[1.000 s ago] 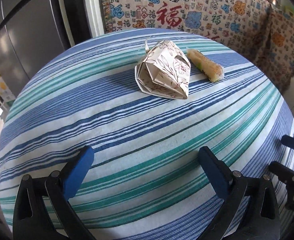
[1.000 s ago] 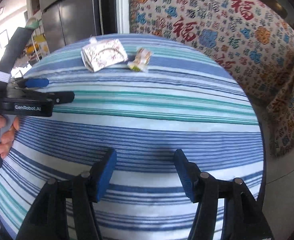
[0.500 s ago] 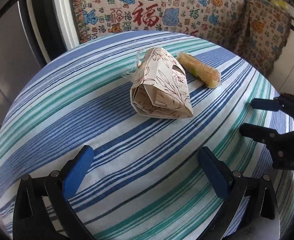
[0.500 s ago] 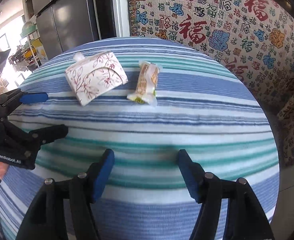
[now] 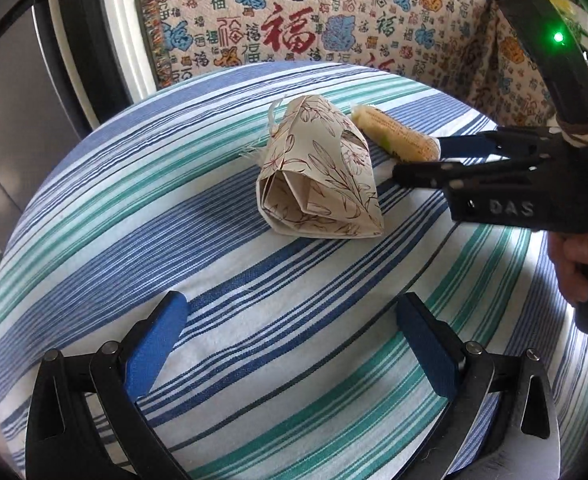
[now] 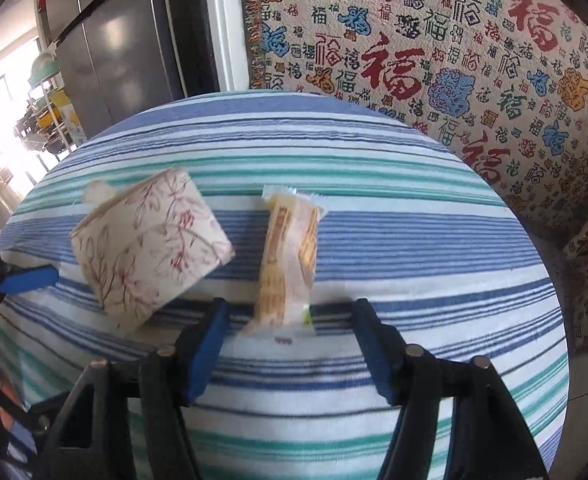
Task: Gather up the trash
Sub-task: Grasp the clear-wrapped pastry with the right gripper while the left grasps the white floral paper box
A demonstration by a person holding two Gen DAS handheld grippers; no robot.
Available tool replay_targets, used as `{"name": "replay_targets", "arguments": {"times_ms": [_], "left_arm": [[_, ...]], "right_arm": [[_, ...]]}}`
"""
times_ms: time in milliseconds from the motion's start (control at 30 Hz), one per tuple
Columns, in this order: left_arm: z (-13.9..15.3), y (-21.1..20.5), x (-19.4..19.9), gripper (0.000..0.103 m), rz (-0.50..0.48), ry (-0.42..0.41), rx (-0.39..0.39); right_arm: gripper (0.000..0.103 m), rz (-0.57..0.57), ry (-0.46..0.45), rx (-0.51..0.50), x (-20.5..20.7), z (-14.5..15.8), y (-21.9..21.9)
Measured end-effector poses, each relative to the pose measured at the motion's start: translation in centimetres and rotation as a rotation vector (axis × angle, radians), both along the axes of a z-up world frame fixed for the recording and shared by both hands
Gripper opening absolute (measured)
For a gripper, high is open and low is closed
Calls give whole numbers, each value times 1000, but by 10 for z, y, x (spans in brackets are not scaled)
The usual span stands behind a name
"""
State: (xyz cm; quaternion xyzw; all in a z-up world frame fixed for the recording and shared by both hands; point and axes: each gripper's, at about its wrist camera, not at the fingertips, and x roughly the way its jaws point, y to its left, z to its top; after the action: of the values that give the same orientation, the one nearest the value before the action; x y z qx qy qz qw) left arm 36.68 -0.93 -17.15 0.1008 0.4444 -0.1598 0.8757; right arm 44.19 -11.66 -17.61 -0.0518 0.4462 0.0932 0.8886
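Observation:
A folded floral paper bag (image 5: pixel 321 172) lies on the striped tablecloth (image 5: pixel 174 240); it also shows in the right wrist view (image 6: pixel 150 244). A yellow snack wrapper (image 6: pixel 290 256) lies just right of it, and is seen behind the bag in the left wrist view (image 5: pixel 393 136). My right gripper (image 6: pixel 288 340) is open, its fingers either side of the wrapper's near end; it also shows in the left wrist view (image 5: pixel 425 158). My left gripper (image 5: pixel 290 344) is open and empty, a short way in front of the bag.
The round table's striped cloth (image 6: pixel 413 240) drops off at its edges. A sofa cover with red characters (image 6: pixel 413 60) stands behind the table. A dark fridge (image 6: pixel 126 52) stands at the back left.
Both grippers have moved forward over the table. The right gripper has closed in on the wrapper until its fingers flank it. The left has come nearer the paper bag.

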Motion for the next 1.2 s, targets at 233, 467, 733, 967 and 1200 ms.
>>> {"name": "replay_targets", "arguments": {"times_ms": [233, 467, 733, 967, 1200], "left_arm": [[0, -2, 1, 103, -4, 0, -1], [0, -15, 16, 103, -18, 0, -1], [0, -31, 49, 103, 23, -5, -2], [7, -38, 50, 65, -2, -46, -37], [8, -17, 21, 65, 168, -34, -61]], "right_arm": [[24, -7, -4, 12, -17, 3, -23], [25, -5, -3, -48, -87, 5, -55], [27, -28, -19, -63, -108, 6, -60], [45, -5, -26, 12, -107, 3, -71], [64, 43, 20, 33, -99, 2, -68]]}}
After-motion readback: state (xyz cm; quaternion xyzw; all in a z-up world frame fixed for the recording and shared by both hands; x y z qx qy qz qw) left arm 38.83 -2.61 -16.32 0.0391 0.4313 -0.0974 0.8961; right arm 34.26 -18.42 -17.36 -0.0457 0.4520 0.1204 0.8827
